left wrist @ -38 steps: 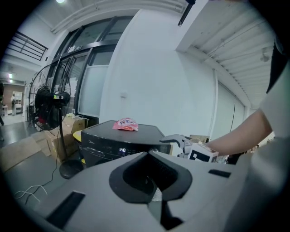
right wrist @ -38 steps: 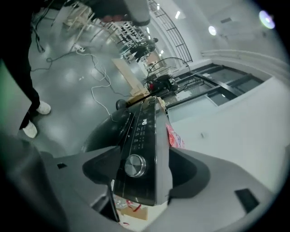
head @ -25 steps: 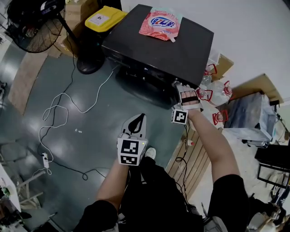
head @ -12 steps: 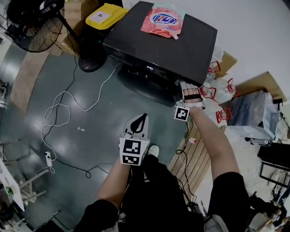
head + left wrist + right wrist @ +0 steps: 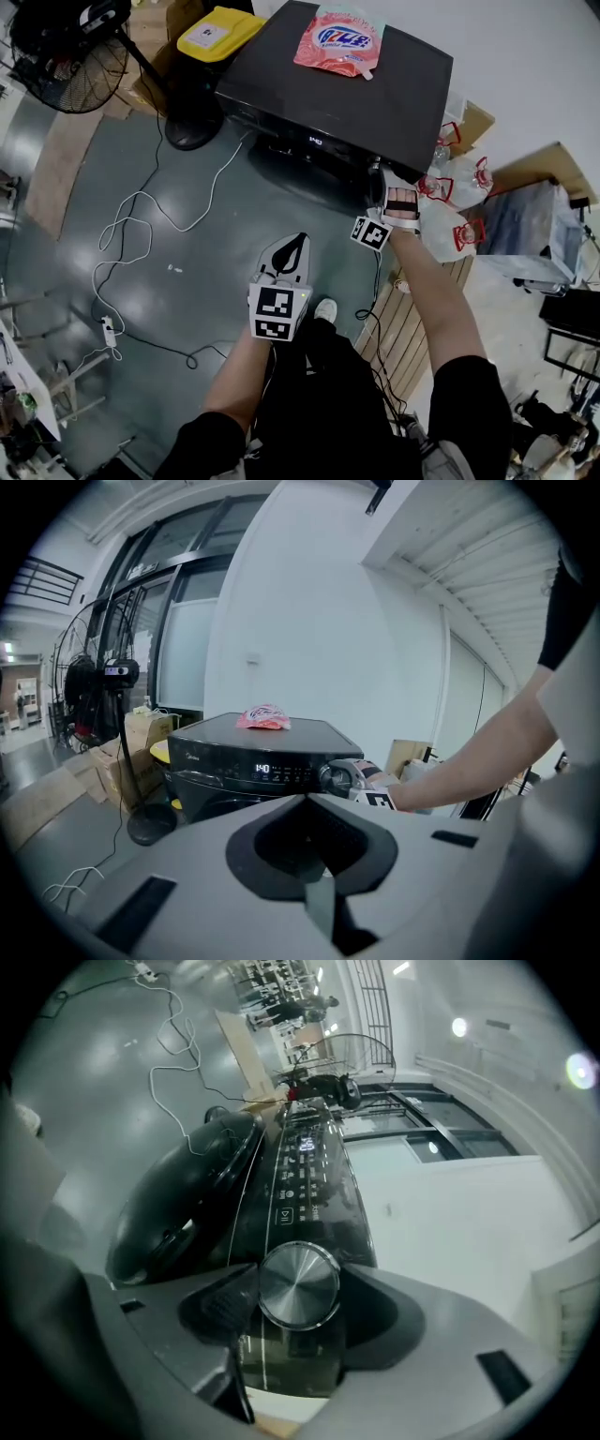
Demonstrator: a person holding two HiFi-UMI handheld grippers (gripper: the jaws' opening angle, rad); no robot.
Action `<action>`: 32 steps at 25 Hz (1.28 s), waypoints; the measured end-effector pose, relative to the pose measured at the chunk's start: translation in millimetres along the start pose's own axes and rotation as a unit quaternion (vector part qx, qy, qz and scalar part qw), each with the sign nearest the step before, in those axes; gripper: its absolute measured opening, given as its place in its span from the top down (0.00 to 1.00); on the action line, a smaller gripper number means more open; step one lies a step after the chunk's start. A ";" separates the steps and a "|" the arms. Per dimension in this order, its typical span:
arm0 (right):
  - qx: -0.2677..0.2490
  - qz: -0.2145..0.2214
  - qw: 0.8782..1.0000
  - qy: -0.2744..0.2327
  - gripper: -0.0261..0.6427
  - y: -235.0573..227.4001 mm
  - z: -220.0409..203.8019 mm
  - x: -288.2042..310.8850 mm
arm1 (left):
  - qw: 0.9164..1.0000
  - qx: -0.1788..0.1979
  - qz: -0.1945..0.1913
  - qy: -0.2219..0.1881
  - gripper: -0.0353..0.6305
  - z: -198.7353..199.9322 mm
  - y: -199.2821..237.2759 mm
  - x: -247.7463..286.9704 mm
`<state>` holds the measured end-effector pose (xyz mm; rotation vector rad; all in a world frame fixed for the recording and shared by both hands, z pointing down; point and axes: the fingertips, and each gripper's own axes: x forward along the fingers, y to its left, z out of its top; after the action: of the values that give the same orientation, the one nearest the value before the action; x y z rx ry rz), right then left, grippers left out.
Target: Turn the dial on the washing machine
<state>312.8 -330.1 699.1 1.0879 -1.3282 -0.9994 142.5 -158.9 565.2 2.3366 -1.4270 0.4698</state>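
The black washing machine stands ahead, its panel lit. Its round silver dial sits at the panel's right end, also visible as the dial in the left gripper view. My right gripper reaches the panel there, and its jaws have just been closing with the dial between them; both jaws now press the dial's rim. My left gripper hangs back over the floor, shut and empty, pointing towards the machine.
A pink detergent pouch lies on the machine's top. A floor fan and a yellow box stand at the left. White cable loops over the floor. Water jugs and a wooden pallet are at the right.
The right gripper's marker cube has rolled and now sits tilted while the gripper stays at the dial. The left gripper has kept its place.
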 end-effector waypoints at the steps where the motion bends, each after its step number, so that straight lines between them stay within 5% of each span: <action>1: 0.014 -0.003 1.000 0.006 0.55 -0.7 0.0 0.8 | 1.000 0.001 0.000 0.000 0.93 0.9 2.3 0.2; 8: 0.148 -0.005 0.986 0.070 0.55 -6.5 4.2 2.9 | 1.000 0.007 -0.003 0.001 0.93 5.9 15.2 -4.0; 19: 0.192 0.005 0.975 0.110 0.55 -6.7 6.0 9.5 | 1.000 0.011 -0.006 0.001 0.93 10.4 34.2 -14.6; 28: 0.275 0.005 0.949 0.154 0.56 -7.9 3.6 13.4 | 1.000 0.021 -0.014 0.001 0.93 15.6 43.9 -18.4; 32: 0.338 -0.008 0.920 0.197 0.56 -7.5 -2.6 13.9 | 1.000 0.023 -0.018 0.004 0.93 14.7 47.7 -19.3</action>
<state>316.0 -345.1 695.1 1.7127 -1.3480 -0.2776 92.7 -171.1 549.7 2.3895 -1.3833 0.5055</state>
